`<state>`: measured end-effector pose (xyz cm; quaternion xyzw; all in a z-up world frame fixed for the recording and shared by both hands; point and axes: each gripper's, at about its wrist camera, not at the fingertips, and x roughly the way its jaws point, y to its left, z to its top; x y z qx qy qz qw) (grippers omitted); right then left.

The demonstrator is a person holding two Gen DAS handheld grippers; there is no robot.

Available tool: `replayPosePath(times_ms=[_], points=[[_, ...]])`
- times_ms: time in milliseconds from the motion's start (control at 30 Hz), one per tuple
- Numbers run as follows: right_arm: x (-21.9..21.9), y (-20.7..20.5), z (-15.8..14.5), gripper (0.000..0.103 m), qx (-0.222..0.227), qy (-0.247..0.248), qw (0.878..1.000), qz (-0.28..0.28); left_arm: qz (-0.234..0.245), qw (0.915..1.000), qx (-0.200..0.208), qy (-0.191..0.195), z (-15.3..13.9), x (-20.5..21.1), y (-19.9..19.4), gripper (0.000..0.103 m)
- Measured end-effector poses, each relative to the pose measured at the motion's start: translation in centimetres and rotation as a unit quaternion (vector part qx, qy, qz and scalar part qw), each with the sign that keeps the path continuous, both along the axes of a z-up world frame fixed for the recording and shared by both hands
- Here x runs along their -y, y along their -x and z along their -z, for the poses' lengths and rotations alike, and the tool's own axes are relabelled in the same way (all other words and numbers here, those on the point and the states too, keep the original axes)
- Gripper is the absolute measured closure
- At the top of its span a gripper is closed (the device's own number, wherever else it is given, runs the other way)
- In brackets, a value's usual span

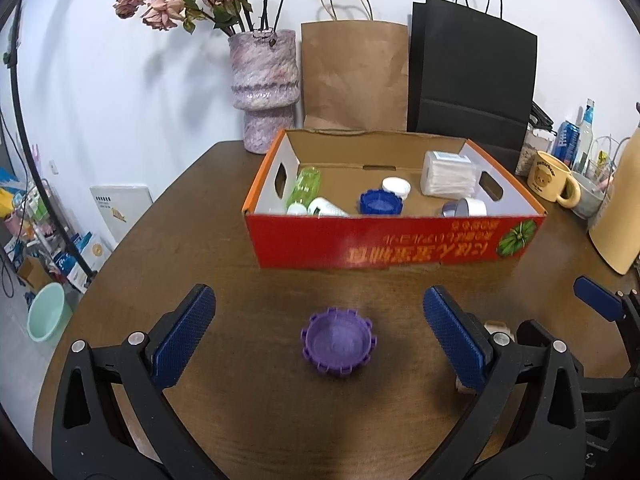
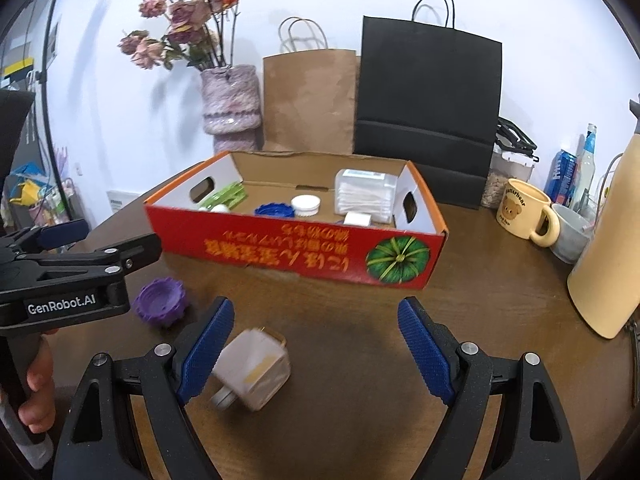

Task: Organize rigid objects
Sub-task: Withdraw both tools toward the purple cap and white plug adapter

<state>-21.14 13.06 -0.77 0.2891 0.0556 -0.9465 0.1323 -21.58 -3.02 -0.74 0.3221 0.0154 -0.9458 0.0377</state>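
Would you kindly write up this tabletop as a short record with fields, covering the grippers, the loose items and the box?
left gripper: open, straddling the purple cap, not touching it
right gripper: open, white charger plug by its left finger
purple cap: on the table, open side up, outside the box
white charger plug: on its side on the table
red cardboard box: holds a blue cap, white cap, green bottle, cotton swab box
table: dark wood
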Motion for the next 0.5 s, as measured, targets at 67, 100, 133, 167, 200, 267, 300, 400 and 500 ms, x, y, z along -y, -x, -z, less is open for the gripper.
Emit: replayPosePath(times_ms=[67,100,133,167,200,267,300,400,500], points=[[0.2,-0.6,0.3,0.015,0.004,-0.003,1.000,-0.006,0.002,1.0000,0.005,-0.001,0.3,0.1,-0.4,0.000],[0.3,-0.9,0.4,0.015,0.006,-0.004,1.000,-0.008,0.003,1.0000,0.007,-0.001,0.4,0.2,-0.7,0.000],[0.4,-1.1,0.5,0.015,0.009,-0.005,1.000,-0.011,0.004,0.9999,0.011,-0.001,0.6,0.2,-1.0,0.000],[0.5,-1.3,0.7,0.015,0.012,-0.007,1.000,-0.014,0.006,0.9999,0.014,0.000,0.8,0.3,-1.3,0.000],[0.6,-1.5,0.9,0.015,0.016,-0.009,1.000,-0.017,0.007,0.9998,0.016,0.001,1.0,0.4,-1.6,0.000],[0.8,-1.9,1.1,0.015,0.022,-0.012,0.999,-0.024,0.009,0.9997,0.021,0.002,1.2,0.5,-2.1,0.000],[0.9,-1.9,1.2,0.015,0.025,-0.012,0.999,-0.027,0.010,0.9997,0.022,0.002,1.4,0.6,-2.4,0.000],[1.1,-2.2,1.5,0.015,0.033,-0.014,0.999,-0.033,0.012,0.9996,0.025,0.002,1.6,0.8,-2.8,0.000],[1.2,-2.4,1.9,0.015,0.040,-0.014,0.998,-0.035,0.011,0.9995,0.028,-0.001,1.8,1.2,-3.1,0.000]])
